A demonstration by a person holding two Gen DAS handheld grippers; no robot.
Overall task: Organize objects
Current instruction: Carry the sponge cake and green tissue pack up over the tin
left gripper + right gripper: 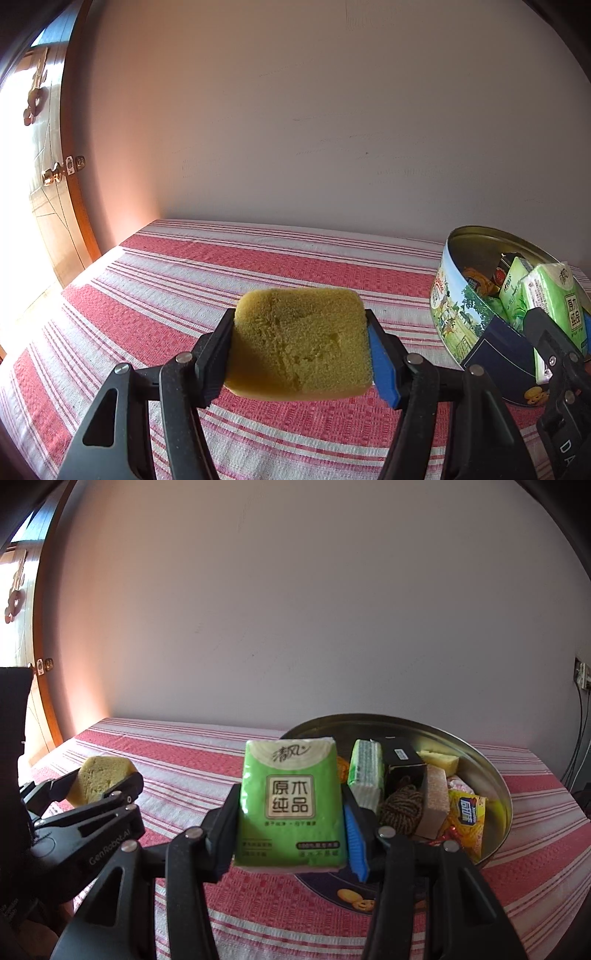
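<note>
My left gripper (pixel 301 354) is clamped on the yellow sponge (pixel 301 343) mid-frame above the striped cloth (pixel 184 280); my right gripper (pixel 291 812) grips a green tissue pack (pixel 291 801). The tin (pixel 495 775) at right looks nearly full, so only these two seem left to stow

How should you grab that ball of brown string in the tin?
Probably from above, fingers closing across the middle of the string. It is a rounded bundle sitting low in the tin, wedged between a black box and a tan block, so its sides are blocked and only its top is free. Both grippers are full now: left has a sponge, right a tissue pack.
</note>
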